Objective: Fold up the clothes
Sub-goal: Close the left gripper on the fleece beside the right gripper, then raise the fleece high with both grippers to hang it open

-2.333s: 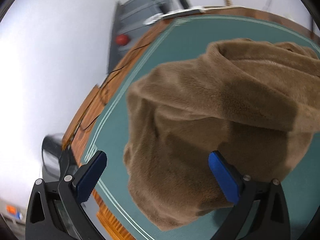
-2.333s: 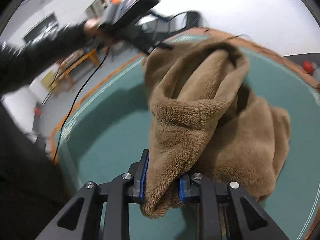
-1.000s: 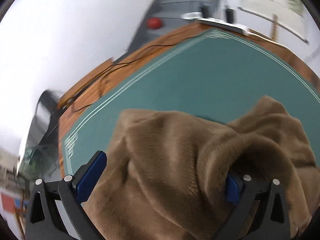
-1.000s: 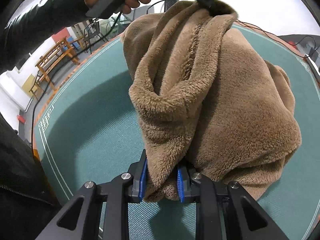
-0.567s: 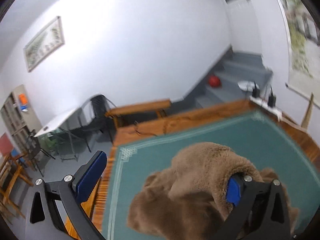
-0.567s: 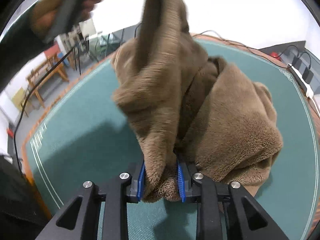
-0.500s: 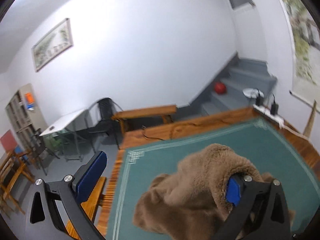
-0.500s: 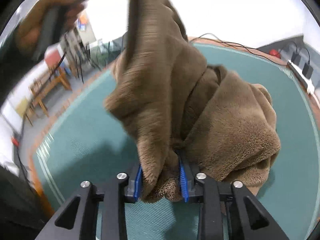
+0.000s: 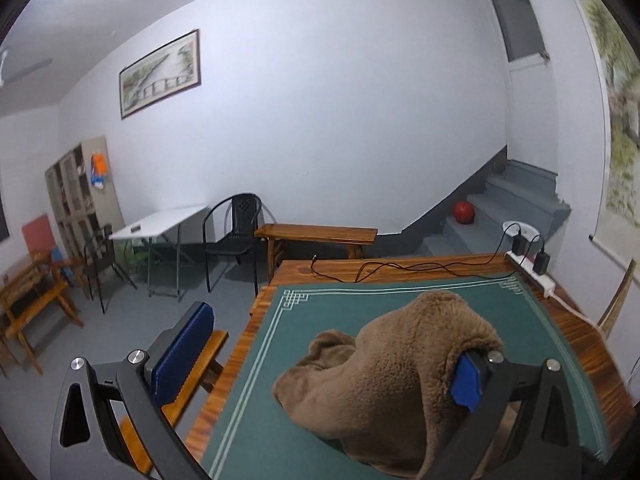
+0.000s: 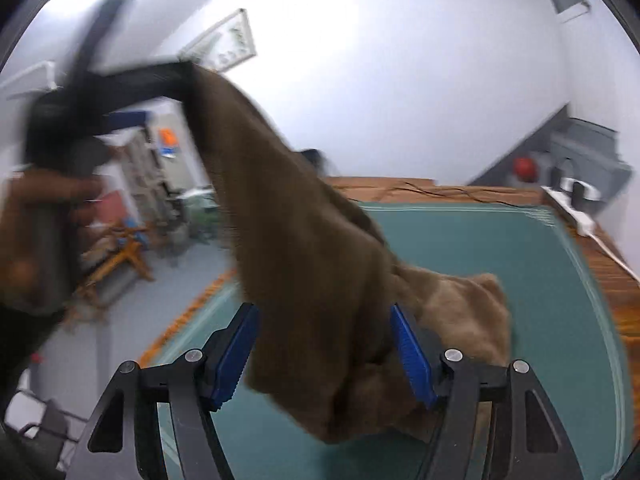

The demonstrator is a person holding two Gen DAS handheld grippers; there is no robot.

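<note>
Right wrist view: right gripper (image 10: 324, 346) jaws are opening around the brown fleece garment (image 10: 304, 248), which hangs over the green surface (image 10: 500, 248); the left gripper (image 9: 328, 364) stands spread, fleece merely draped on one finger. That snag could slip, dropping the garment crumpled.

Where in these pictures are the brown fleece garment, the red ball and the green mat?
brown fleece garment (image 9: 400, 364), left wrist view, middle of the bunched pile.
red ball (image 9: 463, 212), left wrist view, its centre.
green mat (image 9: 360, 304), left wrist view, bare part.
</note>
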